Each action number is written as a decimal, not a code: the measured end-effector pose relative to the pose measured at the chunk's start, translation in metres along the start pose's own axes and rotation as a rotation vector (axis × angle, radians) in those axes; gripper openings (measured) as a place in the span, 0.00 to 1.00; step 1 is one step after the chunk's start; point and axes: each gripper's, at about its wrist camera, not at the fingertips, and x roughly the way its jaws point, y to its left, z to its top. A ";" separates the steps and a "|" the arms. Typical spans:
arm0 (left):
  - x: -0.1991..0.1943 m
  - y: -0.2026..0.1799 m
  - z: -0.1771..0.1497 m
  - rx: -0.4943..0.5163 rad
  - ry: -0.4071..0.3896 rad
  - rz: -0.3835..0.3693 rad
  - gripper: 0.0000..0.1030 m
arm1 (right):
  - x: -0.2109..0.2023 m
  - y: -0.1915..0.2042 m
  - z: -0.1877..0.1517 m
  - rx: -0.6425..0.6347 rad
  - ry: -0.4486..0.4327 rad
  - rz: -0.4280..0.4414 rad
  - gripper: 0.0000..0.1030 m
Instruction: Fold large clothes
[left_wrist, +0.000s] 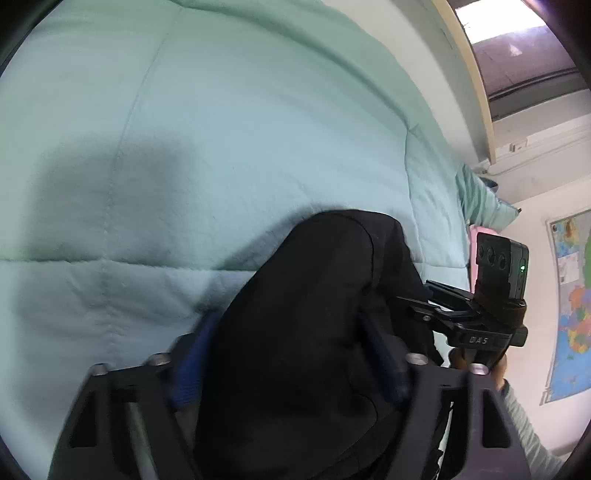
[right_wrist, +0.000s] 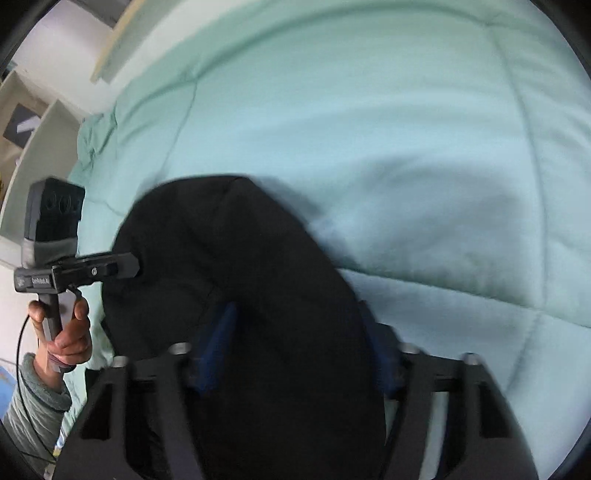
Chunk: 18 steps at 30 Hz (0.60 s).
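Left wrist view: the left gripper (left_wrist: 291, 354) has its blue-padded fingers (left_wrist: 195, 354) clamped on a bunched fold of the black garment (left_wrist: 314, 295), which fills the space between them and hides the tips. The cloth rises in a dark mound from the fingers and covers the lower middle of the picture. Behind it lies the bed (left_wrist: 184, 147), covered by a pale mint quilted comforter with stitched seams. The garment sits near the bed's right-hand edge as seen here. Just beside the cloth on that side is the right gripper (left_wrist: 417, 310), its nose touching the garment; whether it pinches cloth cannot be told from this side. A hand (left_wrist: 476, 363) grips its handle, with a grey sleeve below. On the wall beyond hangs a coloured map (left_wrist: 572, 295).

Right wrist view: the right gripper (right_wrist: 291, 350) is likewise clamped on the black garment (right_wrist: 236, 277), the fabric heaped between and over its blue fingers (right_wrist: 218, 343). The bed (right_wrist: 406, 129) spreads behind, the garment towards its left-hand edge in this picture. There the left gripper (right_wrist: 127, 267) meets the cloth's edge, held by a hand (right_wrist: 68, 336) in a grey cuff, with a black cable (right_wrist: 22, 354) trailing. A white shelf unit (right_wrist: 33, 147) stands beyond the bed; its contents are too blurred to tell.
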 end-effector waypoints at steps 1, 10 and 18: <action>-0.002 -0.008 -0.008 0.038 -0.013 0.026 0.50 | -0.003 -0.012 -0.013 -0.003 -0.003 0.001 0.38; -0.097 -0.103 -0.094 0.318 -0.186 0.021 0.19 | -0.106 0.060 -0.082 -0.209 -0.203 -0.082 0.18; -0.190 -0.160 -0.232 0.446 -0.253 0.019 0.19 | -0.210 0.132 -0.216 -0.289 -0.343 -0.114 0.18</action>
